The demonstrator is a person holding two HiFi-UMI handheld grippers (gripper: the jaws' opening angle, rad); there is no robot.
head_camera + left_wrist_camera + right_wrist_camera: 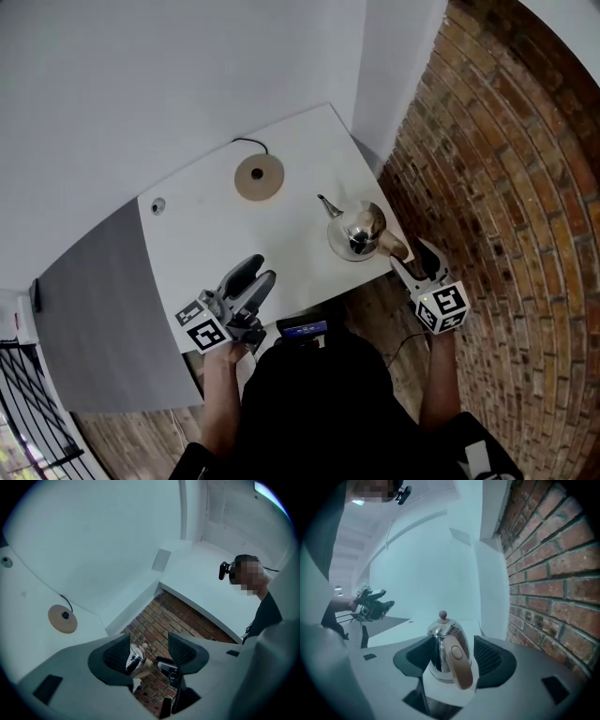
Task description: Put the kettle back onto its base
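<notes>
Kettle (356,232): a shiny steel pot with a thin spout, a round knob on its lid and a tan handle (457,665). It stands upright on the white table (206,234), close to the table's right edge and next to the brick wall (497,187).
Base (260,177): a round tan disc with a dark stud in the middle. It lies flat farther back on the table, well apart from the kettle, with nothing on it. A black cord (248,142) curves off its far side.
Kettle's facing: the spout points roughly toward the base, and the handle points off the table edge.
Right gripper (412,258): held at the table's right edge and aimed at the kettle. Its jaws are spread wide, with the handle in the gap between them. The pads stand on either side of it and do not clamp it.
Left gripper (261,270): held over the front of the table, left of the kettle and apart from it. Its jaws are released and wide, and nothing is gripped. The kettle and the other gripper show through the gap, farther off.
Table fitting: a small round grommet (157,205) sits near the back left corner.
Surroundings: a plain white wall (141,84) stands behind the table, and a grey panel (94,309) lies to its left.
Person: a dark top (319,403) is at the table's front edge, with one hand on each gripper.
</notes>
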